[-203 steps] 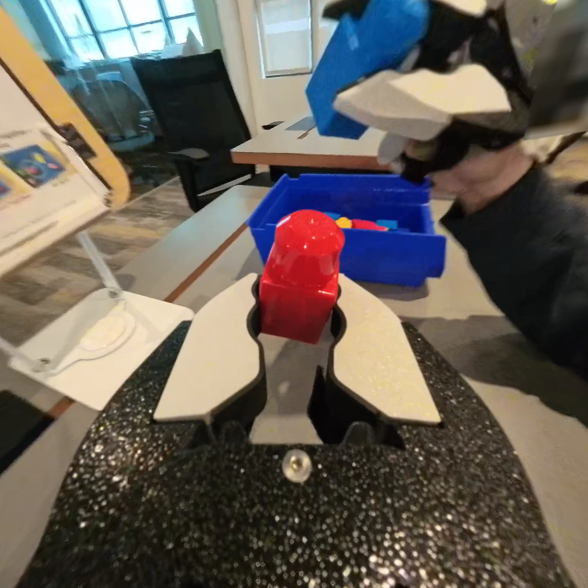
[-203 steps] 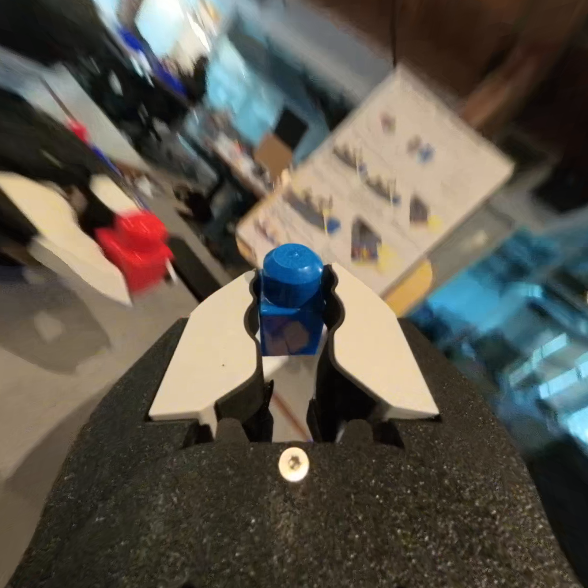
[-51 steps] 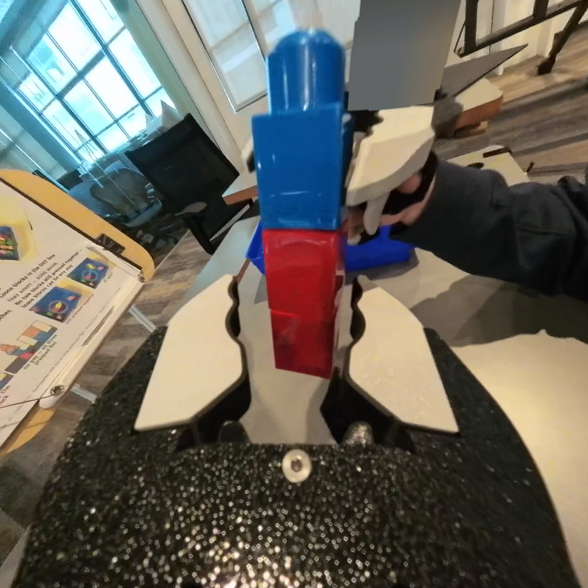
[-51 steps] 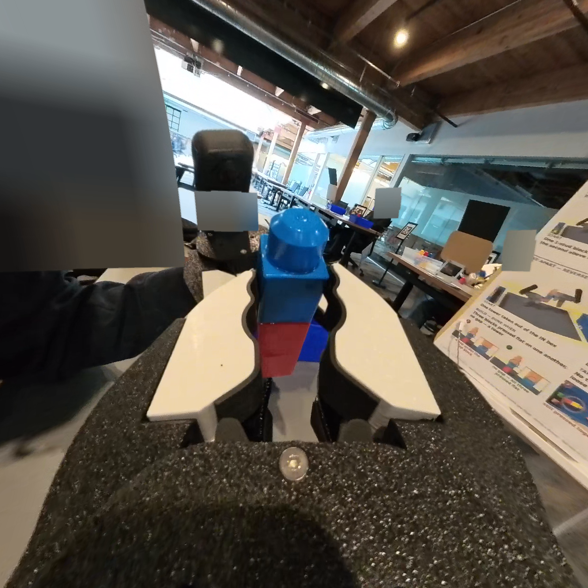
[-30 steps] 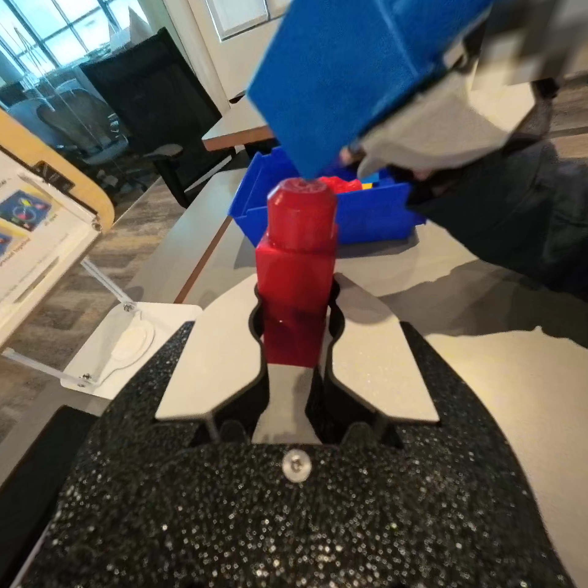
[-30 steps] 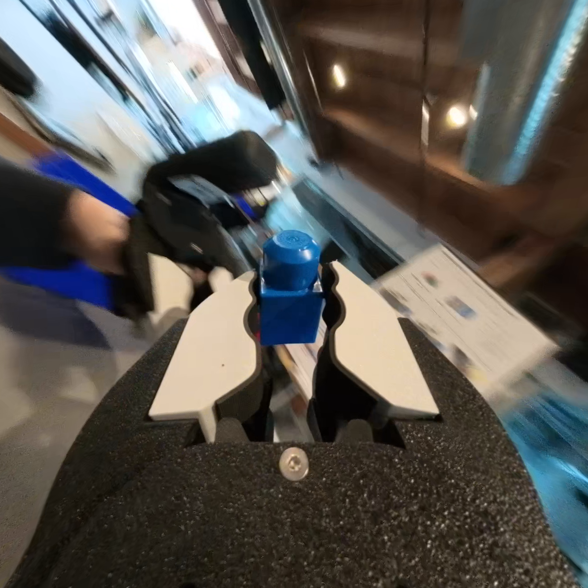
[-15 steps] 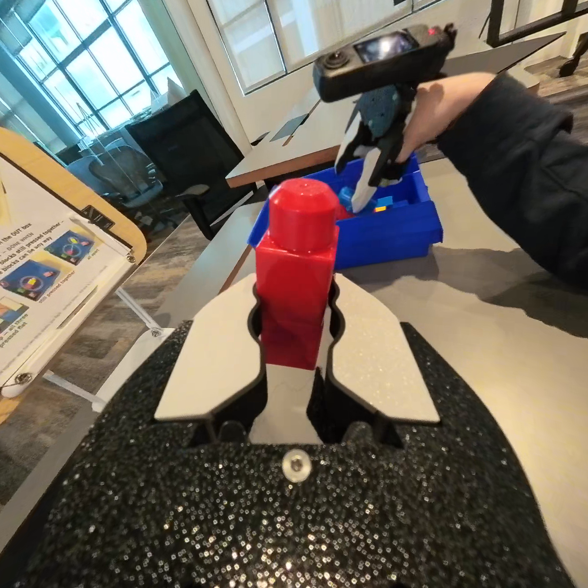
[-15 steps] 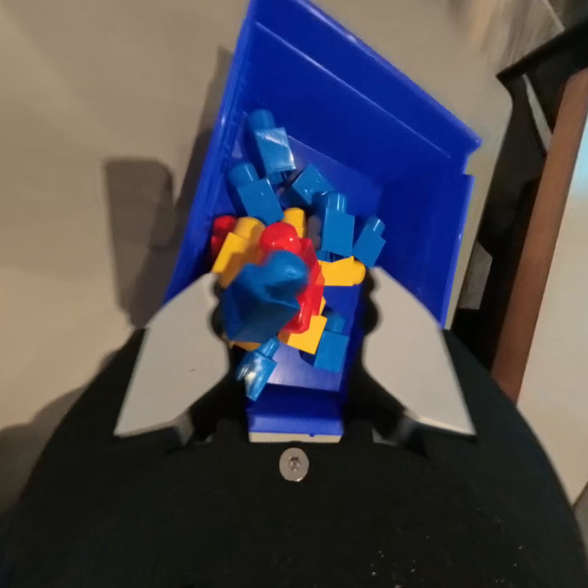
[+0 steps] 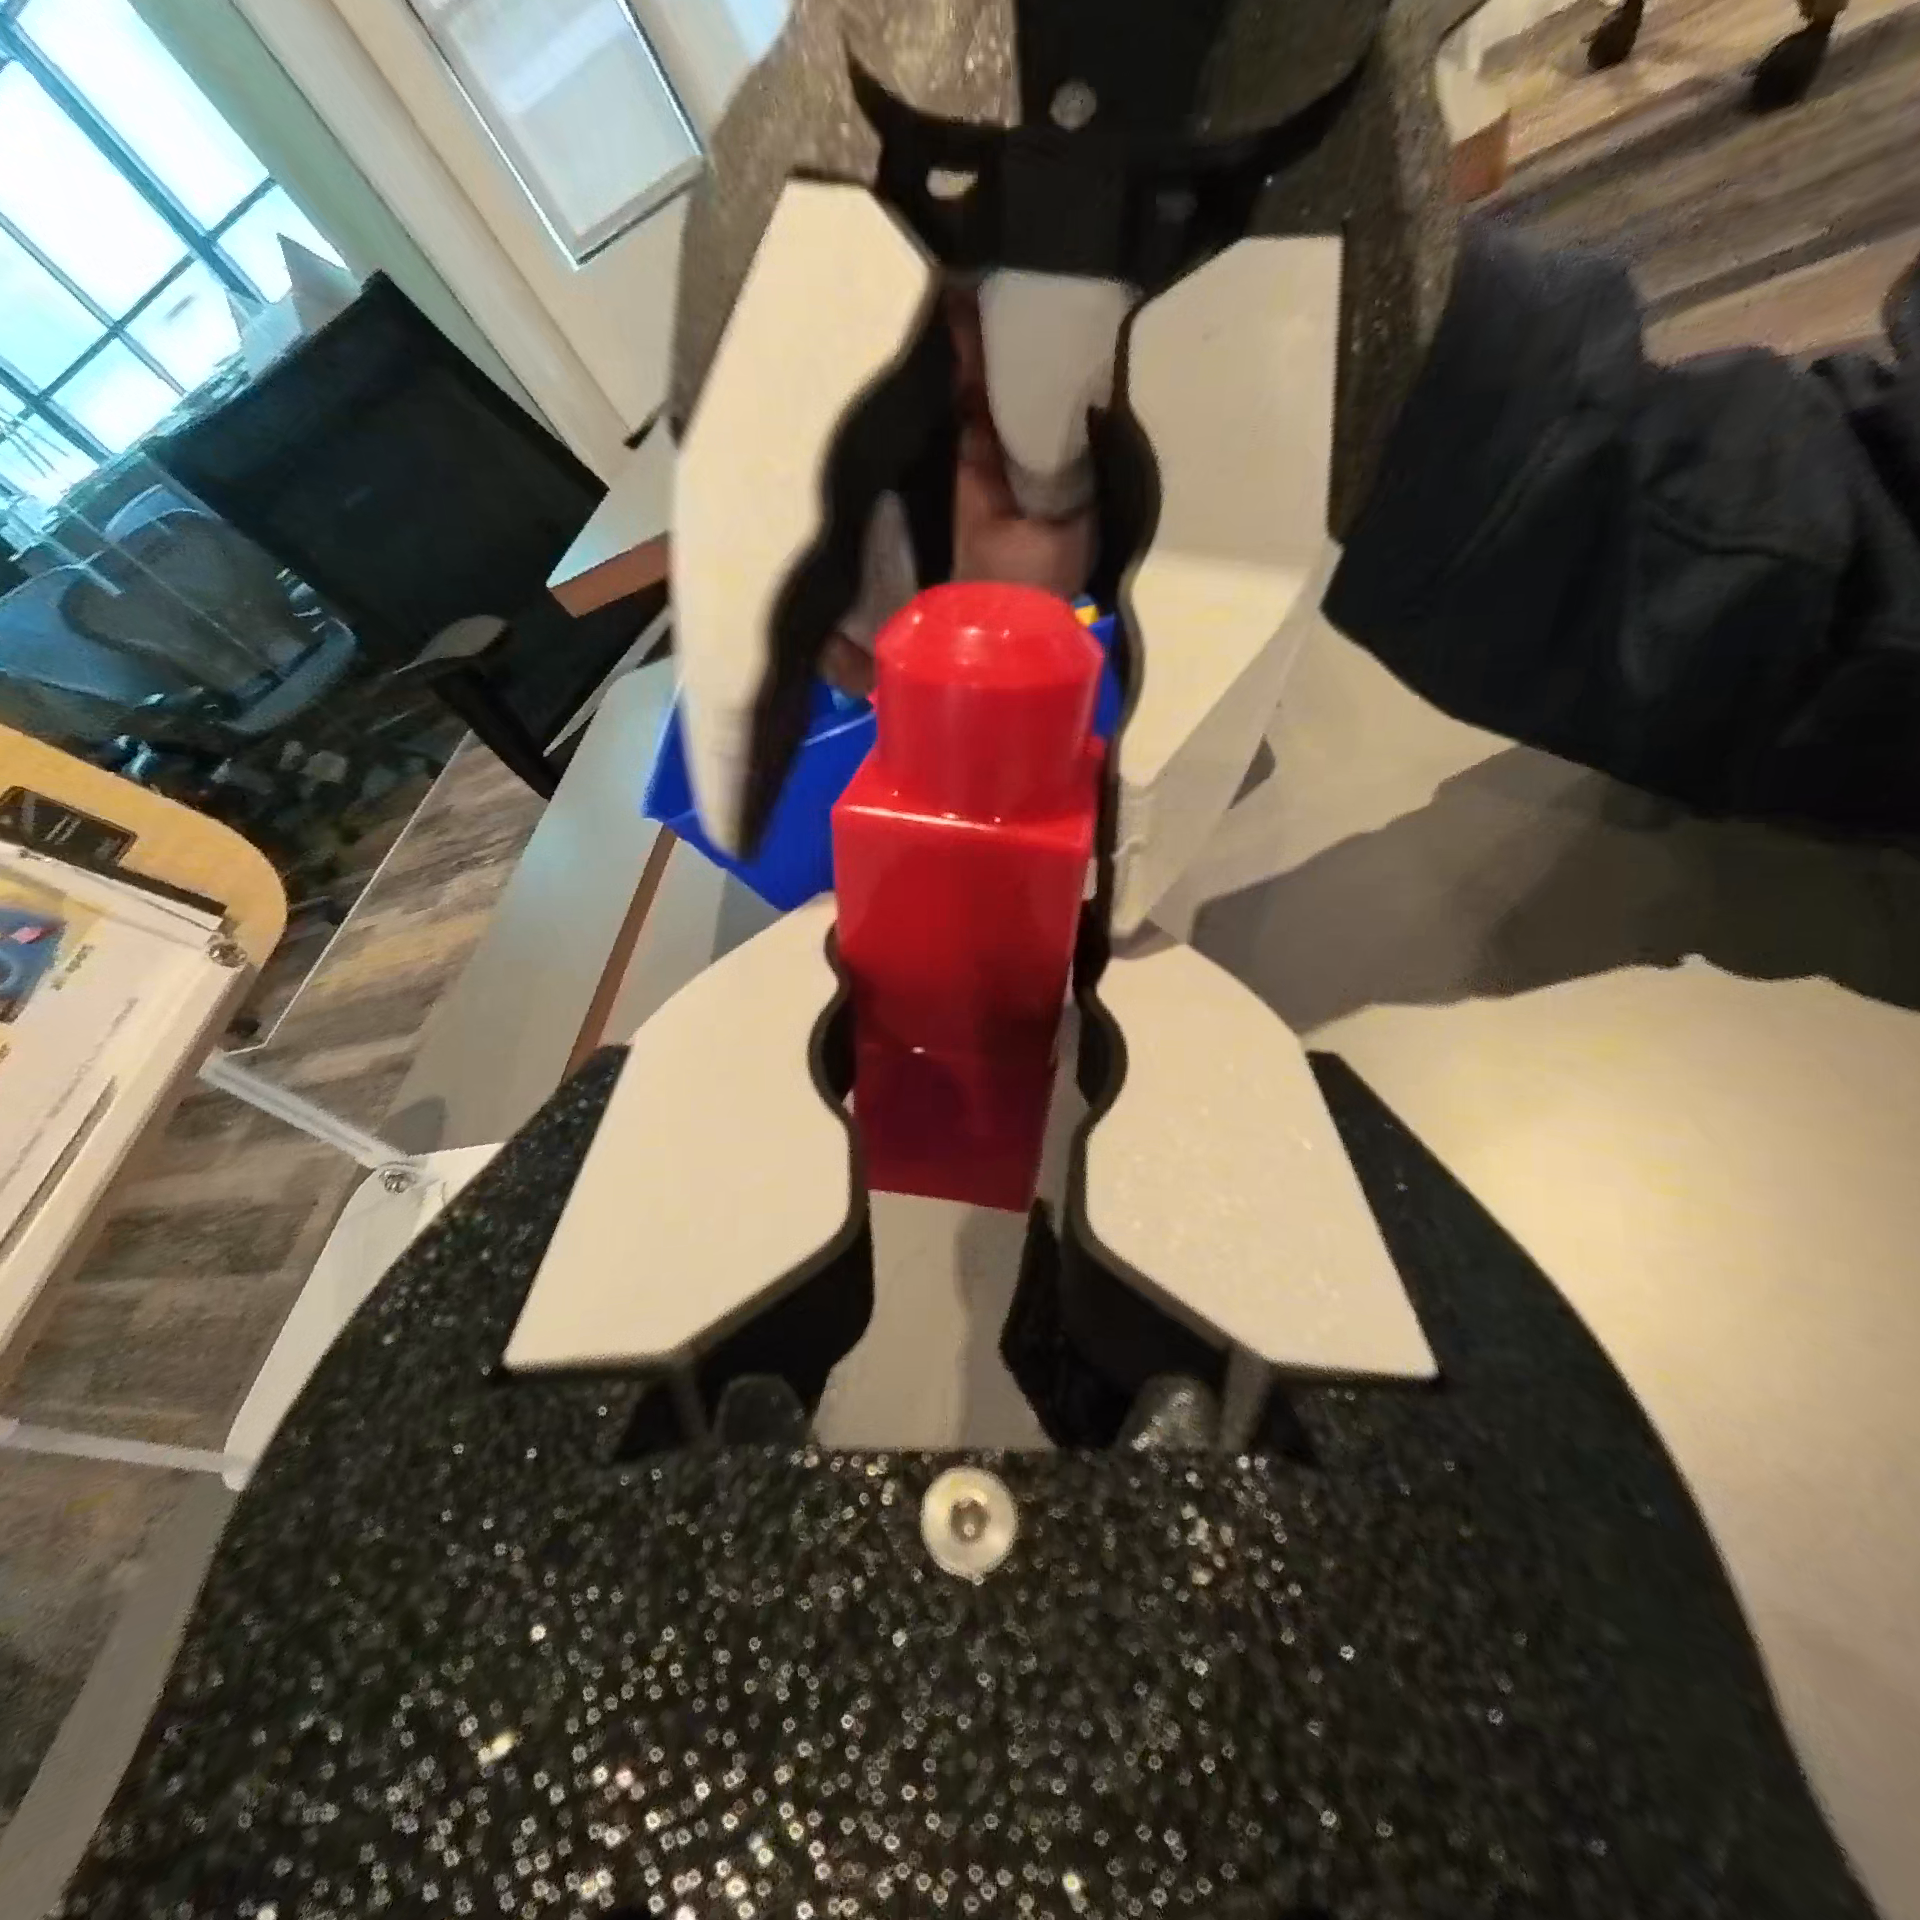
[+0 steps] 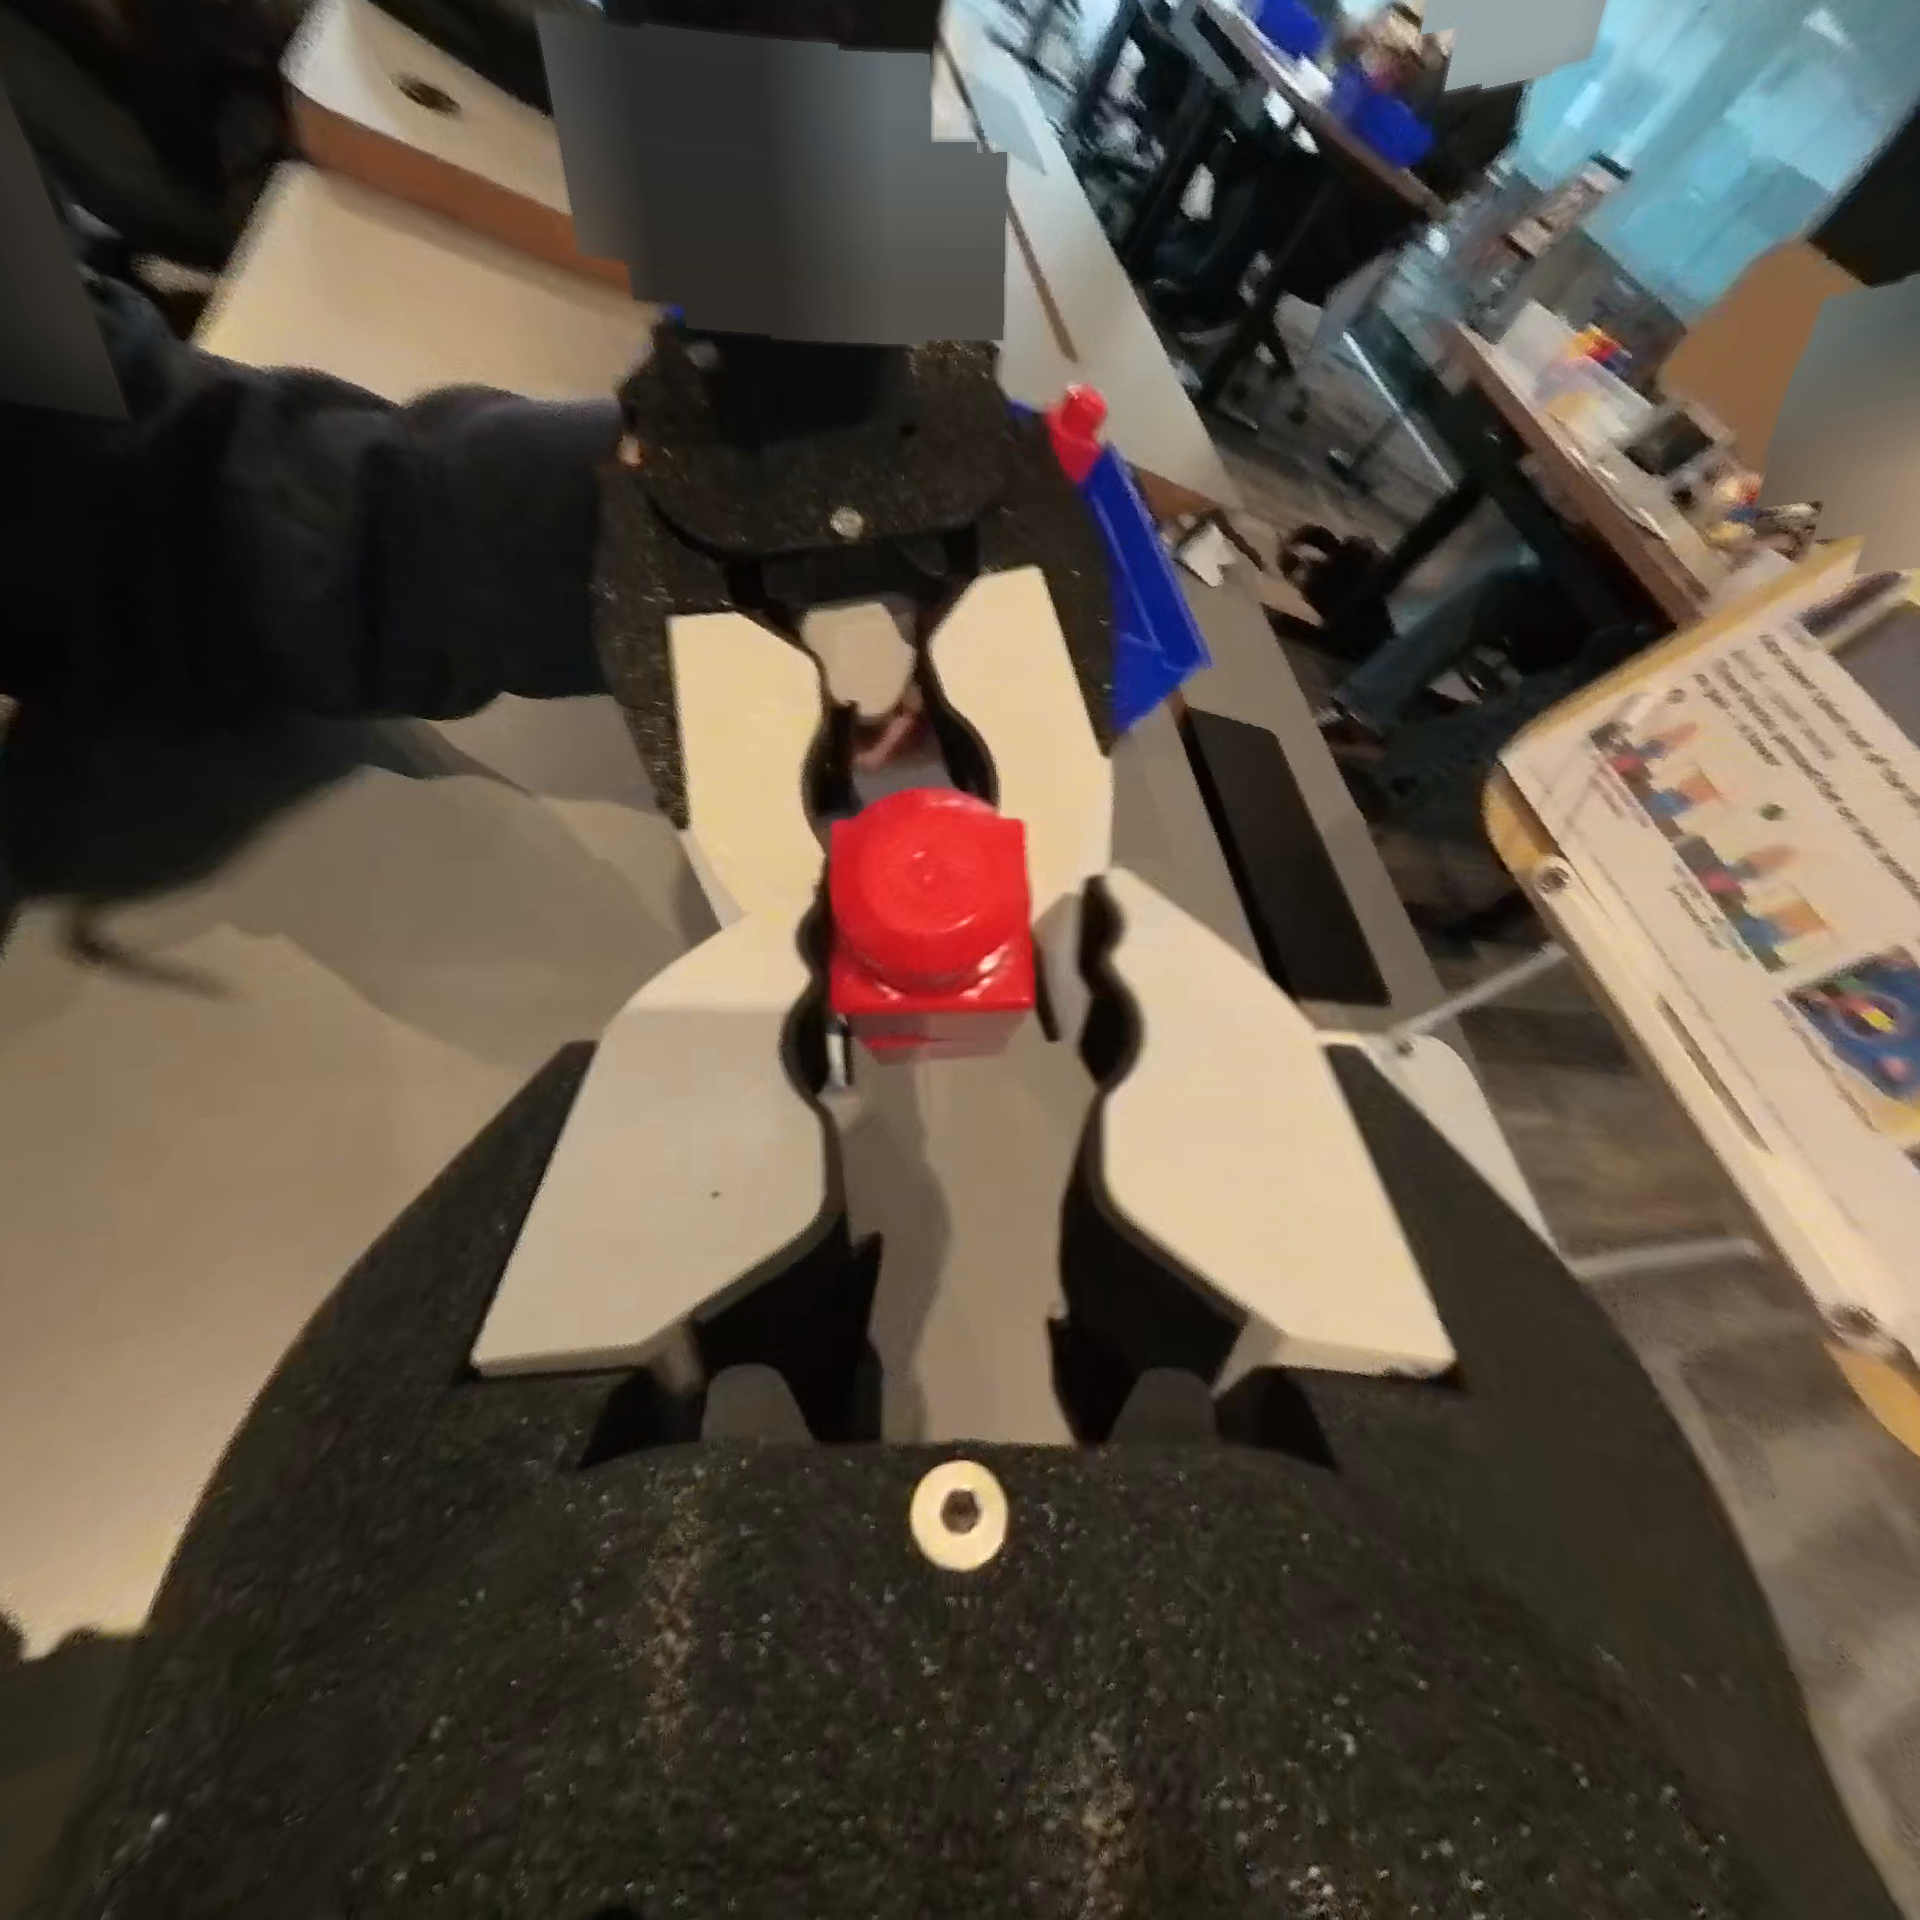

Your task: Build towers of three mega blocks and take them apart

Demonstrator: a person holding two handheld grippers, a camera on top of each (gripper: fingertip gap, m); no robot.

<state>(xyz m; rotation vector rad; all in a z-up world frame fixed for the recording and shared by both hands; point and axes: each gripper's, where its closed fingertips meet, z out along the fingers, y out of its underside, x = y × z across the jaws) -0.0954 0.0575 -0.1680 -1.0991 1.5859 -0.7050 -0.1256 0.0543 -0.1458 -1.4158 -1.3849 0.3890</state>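
Blue block gone from right gripper [image 10: 940, 966], dumped in far blue bin [image 9: 800, 831]. Its jaws now spread around top red block [image 9: 971, 810]. Left gripper [image 9: 961, 1049] still pinching bottom red block [image 9: 951, 1122]. Teardown two-thirds left.

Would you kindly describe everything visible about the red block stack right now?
The red block stack is two glossy plastic blocks pressed together, topped by one round stud. It stands upright, its lower block clamped between the left gripper jaws. The right gripper has its jaws open on either side of the upper block and stud; contact cannot be told. No blue block sits on it.
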